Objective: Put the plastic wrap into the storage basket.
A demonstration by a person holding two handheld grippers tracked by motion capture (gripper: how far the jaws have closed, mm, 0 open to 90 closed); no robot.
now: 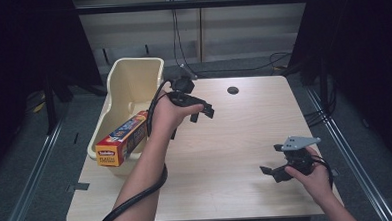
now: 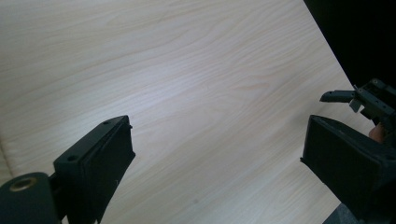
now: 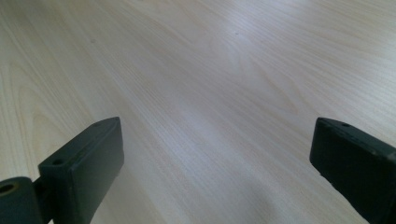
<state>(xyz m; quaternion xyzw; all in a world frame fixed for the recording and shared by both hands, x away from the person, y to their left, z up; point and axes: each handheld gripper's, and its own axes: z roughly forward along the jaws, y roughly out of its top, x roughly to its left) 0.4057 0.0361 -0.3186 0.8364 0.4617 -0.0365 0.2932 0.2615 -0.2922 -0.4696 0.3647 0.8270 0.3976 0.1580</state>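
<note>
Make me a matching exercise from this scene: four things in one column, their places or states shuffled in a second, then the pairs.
Things:
1. plastic wrap box
2. cream bin
3. left hand-held gripper
4. right hand-held gripper

Places or states:
A. open, over the table's near right part
B. at the table's left edge
C. lying tilted in the bin, one end sticking out
D. open, beside the bin

Pairs: 1-C, 2-B, 3-D, 4-A

A pale wooden table (image 1: pixel 236 154) with a fine grain stands on a grey floor (image 1: pixel 36 162). A small dark round hole (image 1: pixel 232 90) sits near its far edge. Metal rails (image 1: pixel 29 185) run along the floor on both sides. Behind the table is a light panelled wall (image 1: pixel 240 28) with black cables (image 1: pixel 177 36) hanging down it. Both far corners lie in deep shadow.
</note>
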